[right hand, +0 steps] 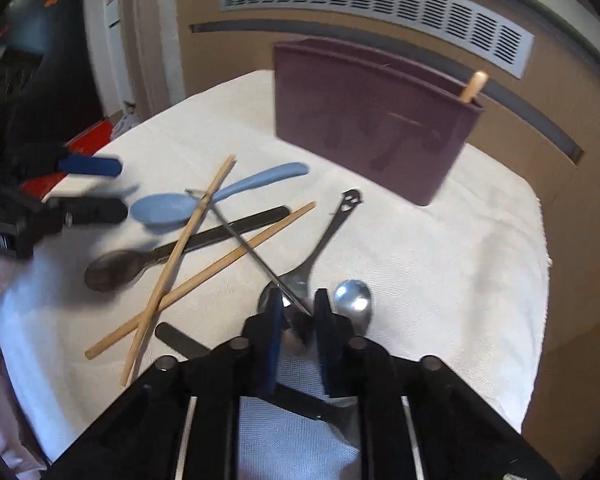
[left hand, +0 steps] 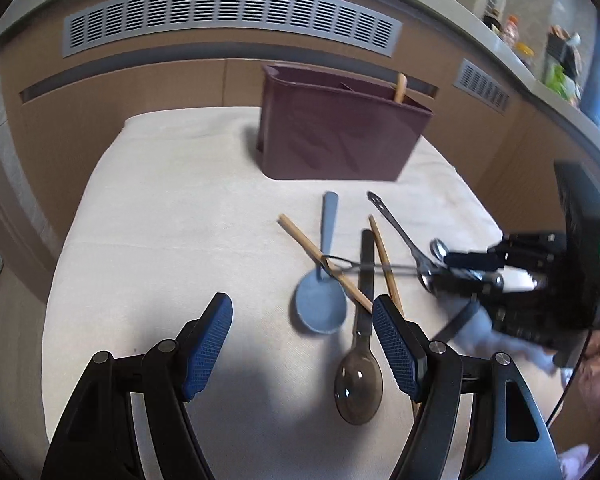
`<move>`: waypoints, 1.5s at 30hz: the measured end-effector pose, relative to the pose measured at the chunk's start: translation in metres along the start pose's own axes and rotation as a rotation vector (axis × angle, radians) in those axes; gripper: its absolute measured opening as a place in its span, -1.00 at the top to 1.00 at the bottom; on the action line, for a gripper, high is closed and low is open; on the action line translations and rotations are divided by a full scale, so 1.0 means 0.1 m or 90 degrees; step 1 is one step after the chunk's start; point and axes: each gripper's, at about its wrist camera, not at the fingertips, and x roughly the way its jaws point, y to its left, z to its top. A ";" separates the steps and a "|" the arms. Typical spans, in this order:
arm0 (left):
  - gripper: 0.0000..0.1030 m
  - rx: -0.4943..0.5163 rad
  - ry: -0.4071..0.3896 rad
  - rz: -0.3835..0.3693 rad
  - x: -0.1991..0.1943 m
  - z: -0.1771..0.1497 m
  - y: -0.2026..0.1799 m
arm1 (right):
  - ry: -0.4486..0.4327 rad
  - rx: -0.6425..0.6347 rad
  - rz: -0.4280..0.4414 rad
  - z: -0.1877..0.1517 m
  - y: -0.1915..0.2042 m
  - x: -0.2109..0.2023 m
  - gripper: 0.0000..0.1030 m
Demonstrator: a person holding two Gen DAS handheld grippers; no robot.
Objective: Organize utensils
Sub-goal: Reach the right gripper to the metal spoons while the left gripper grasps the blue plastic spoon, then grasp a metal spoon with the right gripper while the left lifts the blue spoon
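Right gripper [right hand: 296,308]: we see its ribbed pads nearly closed on a thin metal utensil [right hand: 252,252].
Left gripper [left hand: 302,320]: wide apart, holding nothing.
Holder [left hand: 340,132]: matte maroon box at twelve o'clock.
Right view only: shiny steel spoon [right hand: 354,300].

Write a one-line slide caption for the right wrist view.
Right gripper closing on a thin metal utensil among spoons and chopsticks.

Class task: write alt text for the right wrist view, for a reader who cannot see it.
The right gripper is nearly closed around a thin metal utensil above a white cloth-covered table. Scattered on the cloth are wooden chopsticks, a blue spoon, a dark spoon and metal spoons. A maroon utensil holder stands behind them.
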 end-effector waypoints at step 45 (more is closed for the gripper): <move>0.35 0.040 -0.153 0.063 -0.53 0.41 0.02 | 0.024 -0.047 0.081 0.55 0.09 0.62 0.30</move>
